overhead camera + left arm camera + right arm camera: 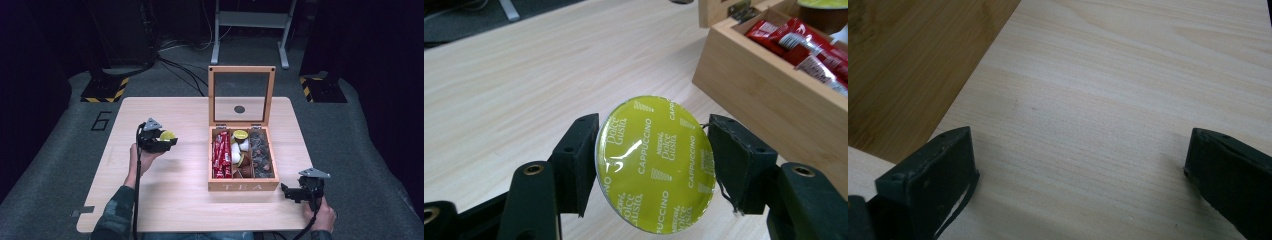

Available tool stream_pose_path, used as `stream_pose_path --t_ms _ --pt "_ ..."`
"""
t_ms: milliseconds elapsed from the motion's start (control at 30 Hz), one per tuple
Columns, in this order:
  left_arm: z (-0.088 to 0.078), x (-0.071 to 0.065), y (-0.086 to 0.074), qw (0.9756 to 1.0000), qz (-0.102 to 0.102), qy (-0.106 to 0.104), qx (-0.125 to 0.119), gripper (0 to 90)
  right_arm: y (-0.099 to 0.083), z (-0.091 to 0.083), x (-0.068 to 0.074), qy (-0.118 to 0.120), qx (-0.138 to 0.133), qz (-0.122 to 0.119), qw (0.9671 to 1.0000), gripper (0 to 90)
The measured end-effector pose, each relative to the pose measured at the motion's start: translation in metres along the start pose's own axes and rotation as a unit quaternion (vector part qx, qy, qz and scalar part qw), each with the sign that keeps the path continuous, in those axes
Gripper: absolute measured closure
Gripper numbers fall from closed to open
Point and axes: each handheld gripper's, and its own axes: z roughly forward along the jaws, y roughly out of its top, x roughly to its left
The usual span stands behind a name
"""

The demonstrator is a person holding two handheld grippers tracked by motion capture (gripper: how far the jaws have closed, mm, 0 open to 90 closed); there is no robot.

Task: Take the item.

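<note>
Here the left tongs pinch a capsule beside the box's edge.

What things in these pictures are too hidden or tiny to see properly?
- Capsule body, left gripper view: hidden behind its own green lid.
- Dark items in the tea box's right compartment, high view: too small to identify.
- Right gripper body, right gripper view: cut off by the bottom edge.

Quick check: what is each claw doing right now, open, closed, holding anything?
Left claw: closed on a yellow-green capsule, held over the table.
Right claw: open, holding nothing, beside the tea box.
</note>
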Motion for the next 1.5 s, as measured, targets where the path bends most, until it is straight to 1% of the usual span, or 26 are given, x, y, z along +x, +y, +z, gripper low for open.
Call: stream_pose_path --t_ms 100,200,267,333,367,467,533,600,633,700,733,767,800,867,933,967,1033,1067,1167,1300,1333,1367,1400,1433,1467,1500 --pt "0.008 0.002 -0.005 0.9999 -0.01 -0.002 0.006 39.4 0.0 0.0 0.0 0.0 0.0 -0.001 1.0 0.0" --pt "0.014 0.005 -0.01 0.9997 -0.011 -0.005 0.021 39.4 0.0 0.0 0.0 0.0 0.001 -0.002 1.0 0.0" --pt "0.019 0.008 -0.014 0.9995 -0.018 -0.008 0.026 39.4 0.0 0.0 0.0 0.0 0.001 -0.001 1.0 0.0" --pt "0.023 0.01 -0.017 0.9991 -0.031 -0.01 0.027 39.4 0.0 0.0 0.0 0.0 0.001 -0.002 1.0 0.0" --pt "0.024 0.011 -0.018 0.9988 -0.038 -0.013 0.028 39.4 0.0 0.0 0.0 0.0 0.0 -0.001 1.0 0.0" --pt "0.027 0.013 -0.021 0.9982 -0.046 -0.015 0.035 39.4 0.0 0.0 0.0 0.0 0.001 -0.002 1.0 0.0" --pt "0.029 0.013 -0.023 0.998 -0.049 -0.016 0.037 39.4 0.0 0.0 0.0 0.0 0.0 -0.001 1.0 0.0" --pt "0.03 0.014 -0.024 0.9979 -0.047 -0.015 0.043 39.3 0.0 0.0 0.0 0.0 0.0 -0.001 1.0 0.0" --pt "0.032 0.014 -0.025 0.9974 -0.057 -0.015 0.041 39.4 0.0 0.0 0.0 0.0 0.001 -0.002 1.0 0.0" --pt "0.033 0.016 -0.026 0.9976 -0.051 -0.015 0.045 39.3 0.0 0.0 0.0 0.0 0.001 -0.002 1.0 0.0" --pt "0.034 0.017 -0.026 0.9974 -0.054 -0.015 0.046 39.3 0.0 0.0 0.0 0.0 0.001 -0.002 1.0 0.0" --pt "0.035 0.016 -0.027 0.997 -0.062 -0.015 0.044 39.3 0.0 0.0 0.0 0.0 0.0 -0.001 1.0 0.0" --pt "0.035 0.018 -0.028 0.9968 -0.06 -0.017 0.051 39.3 0.0 0.0 0.0 0.0 0.0 -0.001 1.0 0.0" --pt "0.037 0.019 -0.03 0.9965 -0.067 -0.011 0.049 39.3 0.0 0.0 0.0 0.0 0.0 -0.001 1.0 0.0" --pt "0.039 0.018 -0.033 0.9954 -0.08 -0.013 0.05 39.3 0.0 0.0 0.0 0.0 0.001 -0.002 1.0 0.0" --pt "0.04 0.02 -0.034 0.9962 -0.07 -0.009 0.051 39.3 0.0 0.0 0.0 0.0 0.001 -0.002 1.0 0.0" --pt "0.043 0.02 -0.038 0.9952 -0.078 -0.012 0.058 39.3 0.0 0.0 0.0 0.0 0.001 -0.002 1.0 0.0" --pt "0.044 0.021 -0.039 0.9952 -0.076 -0.011 0.062 39.3 0.0 0.0 0.0 0.0 0.0 0.0 1.0 0.0" --pt "0.045 0.021 -0.042 0.9945 -0.088 -0.01 0.056 39.1 0.0 0.0 0.0 0.0 0.001 -0.002 1.0 0.0" --pt "0.045 0.022 -0.041 0.9944 -0.085 -0.01 0.062 38.4 0.0 0.0 0.0 0.0 0.001 -0.002 1.0 0.0" --pt "0.045 0.021 -0.041 0.994 -0.093 -0.012 0.056 37.6 0.0 0.0 0.0 0.0 0.001 -0.002 1.0 0.0" --pt "0.045 0.021 -0.041 0.9937 -0.1 -0.009 0.05 34.2 0.0 0.0 0.0 0.0 0.001 -0.002 1.0 0.0" --pt "0.044 0.021 -0.041 0.9939 -0.102 -0.008 0.043 30.7 0.0 0.0 0.0 0.0 0.0 -0.001 1.0 0.0" --pt "0.041 0.021 -0.04 0.9938 -0.101 -0.01 0.045 27.9 0.0 0.0 0.0 0.0 0.0 -0.001 1.0 0.0" --pt "0.04 0.022 -0.04 0.9941 -0.1 -0.01 0.041 25.8 0.0 0.0 0.0 0.0 0.001 -0.002 1.0 0.0" --pt "0.039 0.021 -0.039 0.9939 -0.104 -0.008 0.037 24.0 0.0 0.0 0.0 0.0 0.0 -0.001 1.0 0.0"
